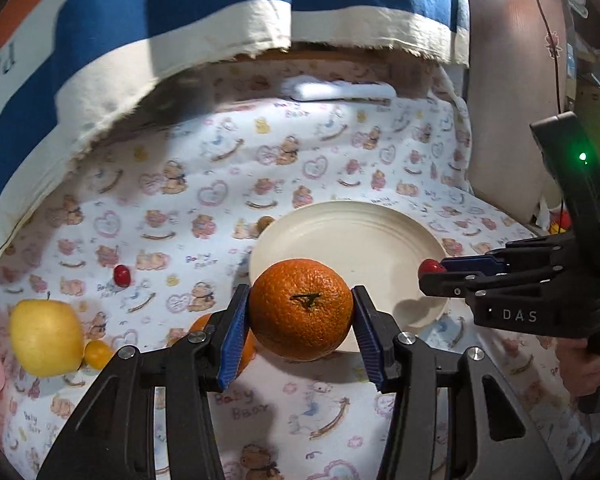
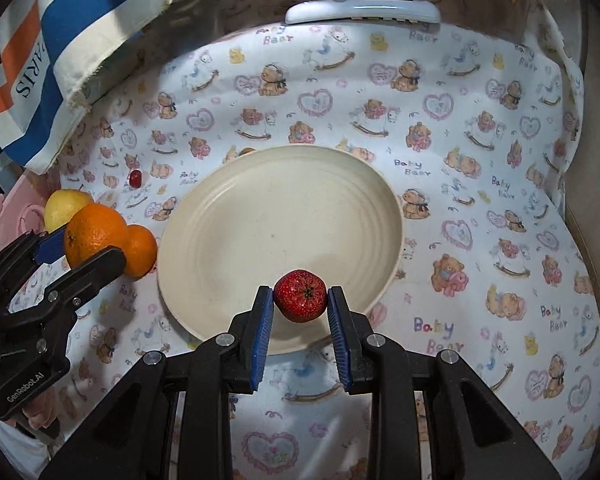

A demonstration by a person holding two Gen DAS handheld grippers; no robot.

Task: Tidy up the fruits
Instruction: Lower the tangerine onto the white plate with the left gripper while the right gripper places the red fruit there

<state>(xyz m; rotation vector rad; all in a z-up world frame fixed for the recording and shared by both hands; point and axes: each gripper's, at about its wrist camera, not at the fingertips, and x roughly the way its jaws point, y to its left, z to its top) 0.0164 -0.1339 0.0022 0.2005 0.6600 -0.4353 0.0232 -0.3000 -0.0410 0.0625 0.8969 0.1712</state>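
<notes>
My left gripper point(image 1: 300, 308) is shut on a large orange point(image 1: 301, 309) and holds it just left of the cream plate point(image 1: 364, 232). It also shows in the right wrist view point(image 2: 80, 248) with the orange point(image 2: 96, 234). My right gripper point(image 2: 300, 300) is shut on a small red fruit point(image 2: 300, 295) above the plate's near rim point(image 2: 204, 320); it shows in the left wrist view point(image 1: 434, 272). A second orange point(image 2: 142, 250), a yellow apple point(image 1: 46, 336), a small yellow fruit point(image 1: 97, 354) and a small red fruit point(image 1: 121, 275) lie on the cloth.
A bear-print cloth point(image 2: 480, 200) covers the table. A white remote point(image 2: 362, 10) lies at the far edge. A blue-and-cream striped fabric point(image 1: 140, 40) hangs over the far left. A small brown fruit point(image 1: 266, 224) sits behind the plate. A pink object point(image 2: 24, 220) lies at the left.
</notes>
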